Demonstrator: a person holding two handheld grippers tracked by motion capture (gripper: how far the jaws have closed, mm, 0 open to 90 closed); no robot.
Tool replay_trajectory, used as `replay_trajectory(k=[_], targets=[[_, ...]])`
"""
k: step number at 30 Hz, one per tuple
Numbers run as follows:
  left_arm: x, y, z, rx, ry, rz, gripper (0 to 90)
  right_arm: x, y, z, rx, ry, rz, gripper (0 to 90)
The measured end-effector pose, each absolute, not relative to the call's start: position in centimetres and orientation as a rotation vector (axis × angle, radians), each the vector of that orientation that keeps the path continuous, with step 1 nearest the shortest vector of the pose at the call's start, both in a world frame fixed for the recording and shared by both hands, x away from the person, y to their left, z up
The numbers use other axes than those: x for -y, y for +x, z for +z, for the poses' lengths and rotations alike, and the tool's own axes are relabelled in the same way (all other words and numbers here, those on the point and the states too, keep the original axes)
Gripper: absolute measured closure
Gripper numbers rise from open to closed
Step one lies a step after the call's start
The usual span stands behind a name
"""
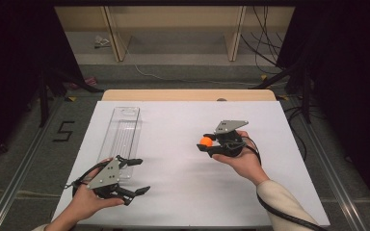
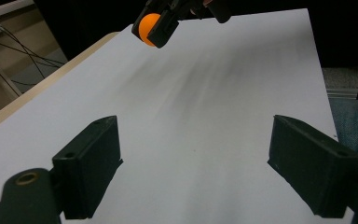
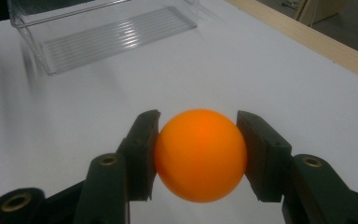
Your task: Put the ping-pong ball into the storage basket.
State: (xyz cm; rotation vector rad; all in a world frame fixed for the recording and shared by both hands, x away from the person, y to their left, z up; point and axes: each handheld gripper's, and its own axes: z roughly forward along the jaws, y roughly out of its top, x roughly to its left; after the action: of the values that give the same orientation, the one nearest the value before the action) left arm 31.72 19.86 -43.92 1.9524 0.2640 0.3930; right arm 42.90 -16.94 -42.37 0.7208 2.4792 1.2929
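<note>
White table (image 1: 183, 192), floor mark "5" (image 1: 63, 131), right gripper (image 1: 205, 142) jaws clamping orange ball (image 3: 199, 155), left gripper (image 1: 136, 175) jaws apart

A bright orange smooth plastic ball (image 3: 200, 155) sits between black jaws. Far left, a clear ribbed plastic tray (image 1: 121, 130) lies on the plain white table cover (image 1: 183, 183), edged by pale wood.

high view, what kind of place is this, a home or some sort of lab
Most likely a lab or recording setup, not a home. A white-covered table stands between dark curtained sides, loose cables trail over the floor behind it, and a "5" is marked on the floor at its left.
</note>
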Motion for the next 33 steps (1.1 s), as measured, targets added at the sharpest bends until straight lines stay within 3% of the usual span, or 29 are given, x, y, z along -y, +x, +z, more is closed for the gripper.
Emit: replay_trajectory(k=[33], targets=[[-19.9,31.7,-43.9,-0.263,1.953,0.393,16.3,15.3,43.9,-42.2,-2.477,0.708,1.313,51.5]])
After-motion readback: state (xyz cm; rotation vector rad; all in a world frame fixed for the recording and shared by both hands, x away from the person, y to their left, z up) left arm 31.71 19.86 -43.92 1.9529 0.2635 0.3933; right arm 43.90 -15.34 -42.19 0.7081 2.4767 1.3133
